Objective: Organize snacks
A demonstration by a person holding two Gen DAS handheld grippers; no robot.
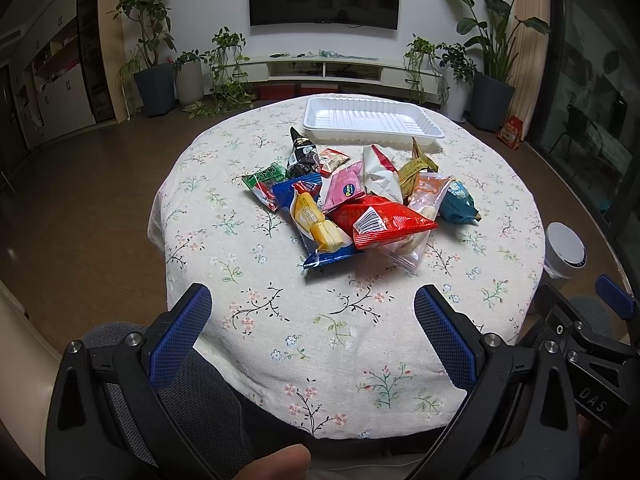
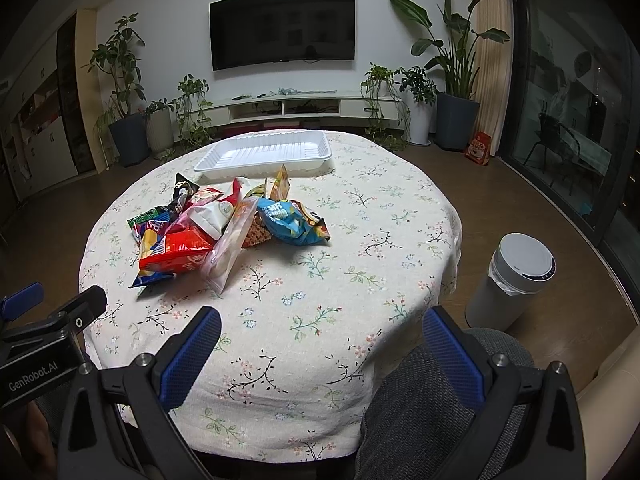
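While both claws are held wide apart and bare at the near edge of the bench (image 1: 248, 240), the snack packets (image 1: 360, 196), crinkled and many-coloured, are seen heaped mid-bench; the white tray (image 1: 372, 120) just behind them is seen empty.

The left claw (image 1: 312, 312) and the right claw (image 2: 320, 332) hover over the cloth.

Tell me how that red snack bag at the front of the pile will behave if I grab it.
The red snack bag looks puffed and glossy, so it is probably light and may slip in the tongs. It rests on other packets, so lifting it may shift the yellow packet beside it. Its film will likely crumple rather than stay stiff.
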